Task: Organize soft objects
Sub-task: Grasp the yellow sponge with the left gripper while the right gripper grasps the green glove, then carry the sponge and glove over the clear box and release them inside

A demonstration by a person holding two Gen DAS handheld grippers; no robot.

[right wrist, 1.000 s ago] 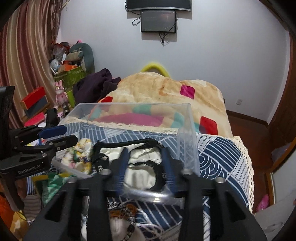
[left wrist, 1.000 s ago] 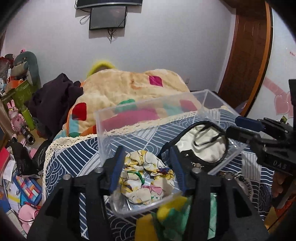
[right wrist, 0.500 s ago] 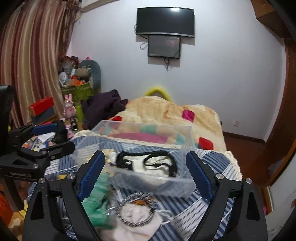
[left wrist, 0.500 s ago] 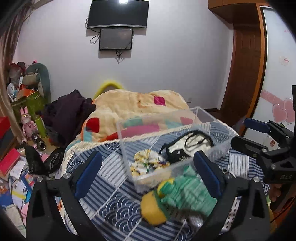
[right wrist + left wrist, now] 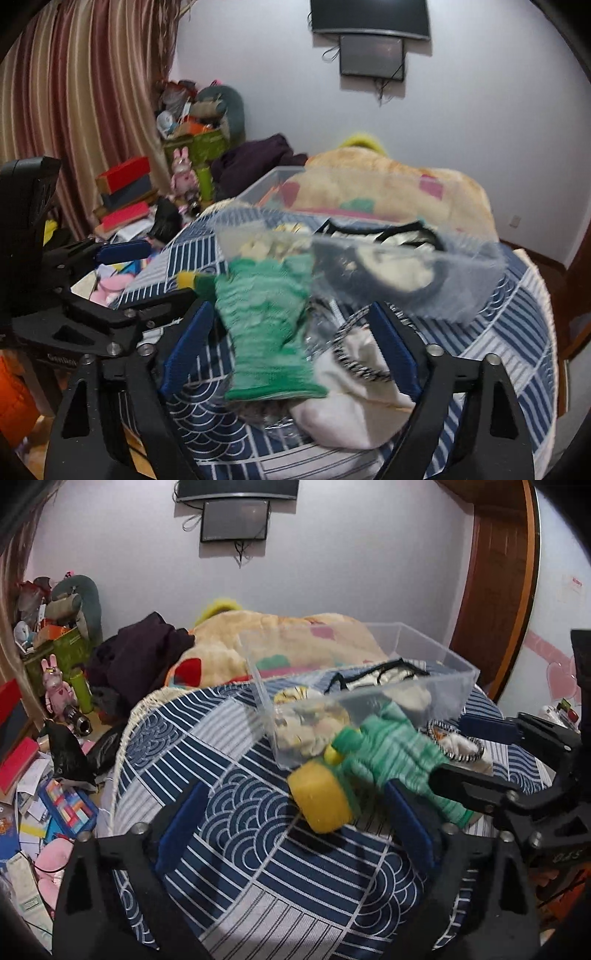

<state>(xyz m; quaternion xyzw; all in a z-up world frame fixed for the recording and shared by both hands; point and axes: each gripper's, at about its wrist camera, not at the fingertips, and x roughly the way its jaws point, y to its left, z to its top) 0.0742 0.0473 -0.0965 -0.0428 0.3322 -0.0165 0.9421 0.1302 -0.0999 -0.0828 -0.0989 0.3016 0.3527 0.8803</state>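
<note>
A clear plastic box (image 5: pixel 448 681) (image 5: pixel 476 291) stands on the blue patterned bedspread (image 5: pixel 258 864); it holds a floral cloth (image 5: pixel 306 723) and a white item with black trim (image 5: pixel 391 258). A green knitted piece with a yellow end (image 5: pixel 384 760) (image 5: pixel 266 325) lies in front of the box. A white sock with a black-and-white striped band (image 5: pixel 354 402) lies beside it. My left gripper (image 5: pixel 295 834) is open and empty, just short of the yellow end. My right gripper (image 5: pixel 288 350) is open, its fingers on either side of the green piece and the white sock.
A beige quilt with coloured patches (image 5: pixel 280 638) and dark clothes (image 5: pixel 140 653) lie behind the box. Toys, boxes and papers crowd the floor on the left (image 5: pixel 40 760). A striped curtain (image 5: pixel 74 110) hangs on the left and a wooden door (image 5: pixel 495 583) stands on the right.
Both grippers opened over the box, pulled back, and now sit lower and closer to the green knitted piece and white sock in front of it.
</note>
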